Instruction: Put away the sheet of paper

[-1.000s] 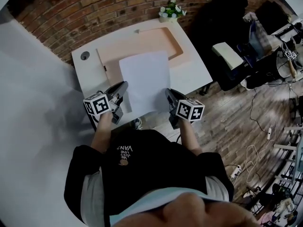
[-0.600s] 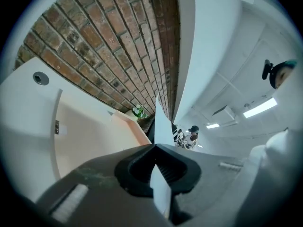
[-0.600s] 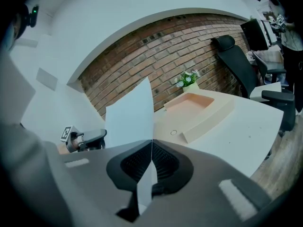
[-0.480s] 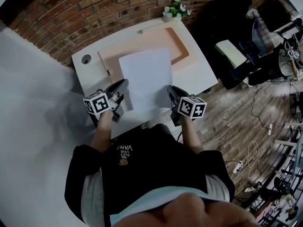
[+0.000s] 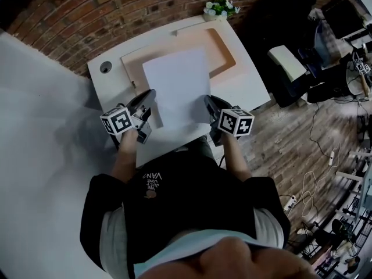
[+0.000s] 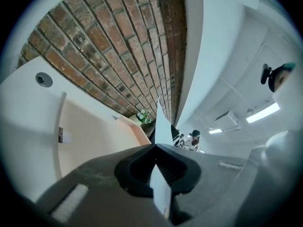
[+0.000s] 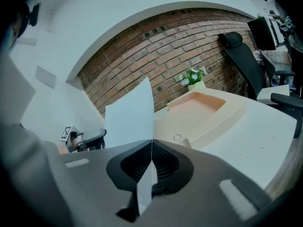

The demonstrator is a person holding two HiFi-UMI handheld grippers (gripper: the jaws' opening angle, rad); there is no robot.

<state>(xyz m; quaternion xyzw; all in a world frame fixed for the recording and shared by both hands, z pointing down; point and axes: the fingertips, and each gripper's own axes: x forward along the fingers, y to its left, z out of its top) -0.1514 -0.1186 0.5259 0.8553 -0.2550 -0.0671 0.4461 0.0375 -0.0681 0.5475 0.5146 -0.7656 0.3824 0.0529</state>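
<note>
Left gripper (image 6: 155,145) and right gripper (image 7: 151,142) pinch opposite edges of the sheet of paper (image 5: 177,89), stretching it flat, likely for the tray (image 5: 228,50) at the desk's (image 5: 247,89) far edge.

An office: white desk (image 5: 244,89) against a brick wall (image 5: 75,22), black office chair (image 7: 244,72) nearby.

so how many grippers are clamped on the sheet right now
2. The left gripper pinches the sheet of paper at its near left edge; the right gripper pinches its near right edge. Both pairs of jaws are shut on it.
</note>
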